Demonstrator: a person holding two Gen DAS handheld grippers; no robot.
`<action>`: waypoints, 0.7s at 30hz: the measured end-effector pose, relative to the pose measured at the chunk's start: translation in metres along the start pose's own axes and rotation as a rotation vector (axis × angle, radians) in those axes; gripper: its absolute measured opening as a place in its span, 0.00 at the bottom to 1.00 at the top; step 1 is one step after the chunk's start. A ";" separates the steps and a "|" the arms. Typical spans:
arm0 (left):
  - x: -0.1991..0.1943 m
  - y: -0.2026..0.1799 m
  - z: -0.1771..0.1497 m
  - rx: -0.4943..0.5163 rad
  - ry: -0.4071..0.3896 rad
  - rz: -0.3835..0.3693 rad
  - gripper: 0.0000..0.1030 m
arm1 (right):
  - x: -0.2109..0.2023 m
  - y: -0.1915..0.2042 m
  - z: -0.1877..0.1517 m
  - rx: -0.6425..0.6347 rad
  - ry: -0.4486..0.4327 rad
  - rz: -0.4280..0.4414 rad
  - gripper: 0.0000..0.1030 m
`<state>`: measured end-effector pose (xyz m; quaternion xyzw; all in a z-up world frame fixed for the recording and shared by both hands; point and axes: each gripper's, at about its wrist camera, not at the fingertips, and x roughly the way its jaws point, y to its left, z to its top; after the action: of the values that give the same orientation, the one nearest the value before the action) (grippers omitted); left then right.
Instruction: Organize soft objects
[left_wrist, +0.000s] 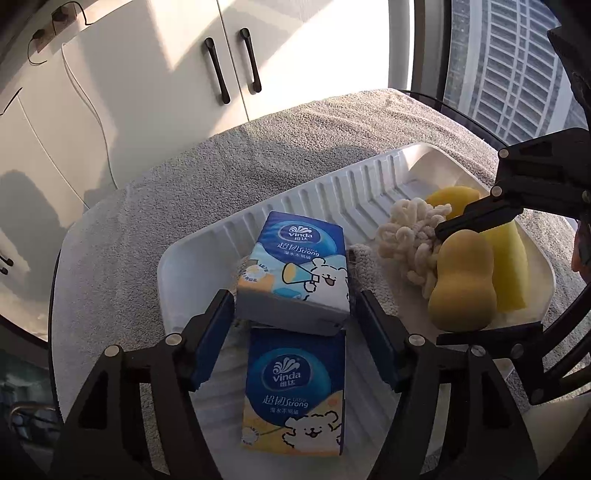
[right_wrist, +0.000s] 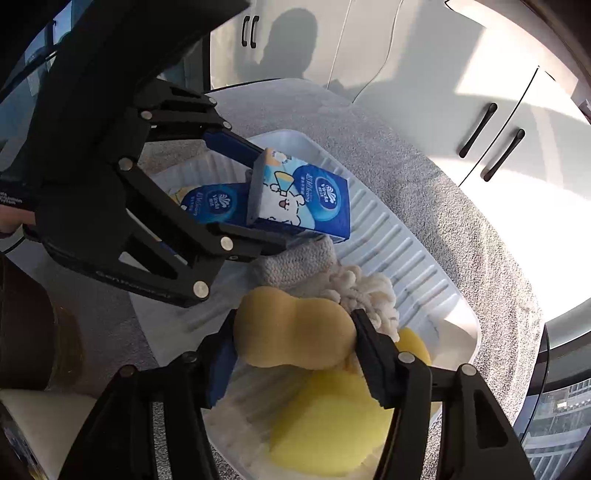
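A white ribbed tray (left_wrist: 325, 188) lies on a grey towel. My left gripper (left_wrist: 293, 319) has its jaws on both sides of a blue Vinda tissue pack (left_wrist: 295, 269), held tilted above the tray; it also shows in the right wrist view (right_wrist: 303, 199). A second tissue pack (left_wrist: 295, 391) lies flat in the tray below it. My right gripper (right_wrist: 295, 343) is shut on a tan peanut-shaped sponge (right_wrist: 295, 332), also in the left wrist view (left_wrist: 461, 280). A cream chenille mitt (left_wrist: 410, 236), a yellow sponge block (left_wrist: 509, 266) and a round yellow sponge (left_wrist: 454, 197) lie in the tray.
The grey towel (left_wrist: 221, 173) covers a round table with a dark rim (left_wrist: 458, 110). White cabinet doors with black handles (left_wrist: 218, 70) stand behind it. A window (left_wrist: 517, 66) is at the right. A grey knitted cloth (right_wrist: 295, 262) lies in the tray.
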<state>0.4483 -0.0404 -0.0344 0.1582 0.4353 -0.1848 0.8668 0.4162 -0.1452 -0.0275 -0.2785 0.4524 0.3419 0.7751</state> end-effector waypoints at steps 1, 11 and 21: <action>0.000 0.000 0.000 -0.004 -0.007 0.002 0.70 | 0.000 -0.001 0.000 0.001 -0.001 -0.002 0.62; -0.020 0.005 0.004 -0.029 -0.066 0.002 1.00 | -0.012 -0.002 0.000 0.011 -0.032 -0.008 0.84; -0.075 0.037 -0.006 -0.144 -0.186 0.052 1.00 | -0.088 -0.022 -0.010 0.130 -0.193 -0.089 1.00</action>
<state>0.4198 0.0085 0.0271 0.0889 0.3609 -0.1446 0.9170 0.3969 -0.1907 0.0495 -0.2132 0.3840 0.3024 0.8460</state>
